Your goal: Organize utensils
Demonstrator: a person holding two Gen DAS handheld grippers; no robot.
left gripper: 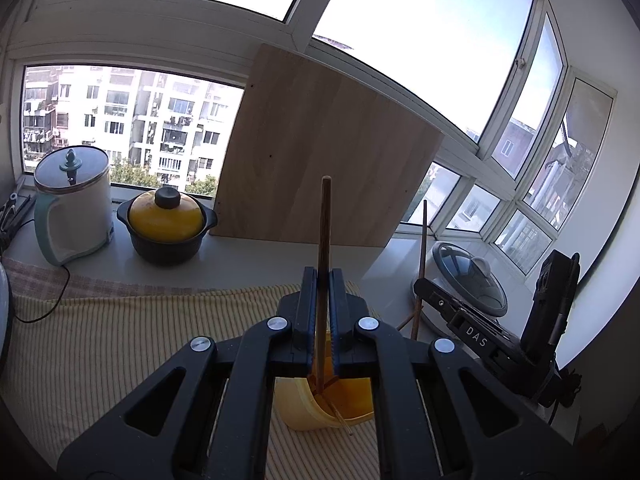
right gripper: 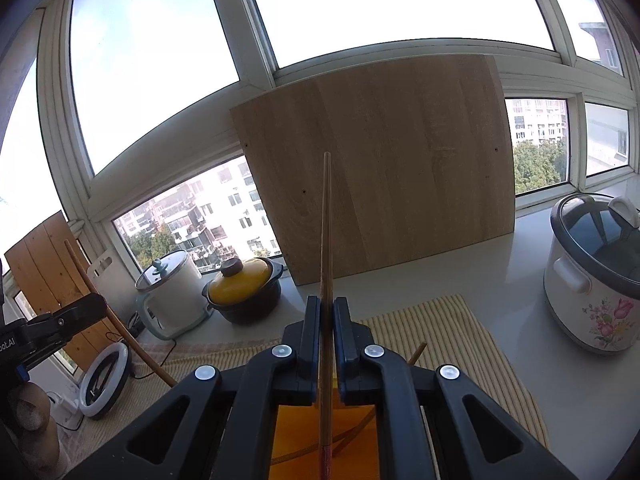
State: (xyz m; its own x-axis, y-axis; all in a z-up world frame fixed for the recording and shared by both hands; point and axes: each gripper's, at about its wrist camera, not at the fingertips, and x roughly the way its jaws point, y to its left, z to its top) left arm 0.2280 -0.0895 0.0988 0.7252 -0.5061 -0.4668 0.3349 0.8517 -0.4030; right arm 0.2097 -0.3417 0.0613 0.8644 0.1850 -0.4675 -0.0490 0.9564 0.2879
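In the left wrist view my left gripper [left gripper: 324,276] is shut on a dark wooden chopstick [left gripper: 323,224] that stands nearly upright. Its lower end dips into a yellow plastic container [left gripper: 304,408] lying just below the jaws. At the right of that view my right gripper [left gripper: 419,285] holds a second chopstick [left gripper: 422,248]. The right wrist view shows that gripper [right gripper: 327,304] shut on this lighter chopstick [right gripper: 326,220], which runs down over the yellow container [right gripper: 296,432]. The left gripper [right gripper: 94,306] appears at the far left with its chopstick [right gripper: 96,292].
A striped mat [left gripper: 120,340] covers the counter under the container. A wooden board [left gripper: 320,152] leans on the window behind. A kettle [left gripper: 76,208] and a yellow-lidded pot [left gripper: 166,220] stand at the left, a flowered rice cooker [right gripper: 592,280] at the right. Another stick [right gripper: 418,352] pokes out of the container.
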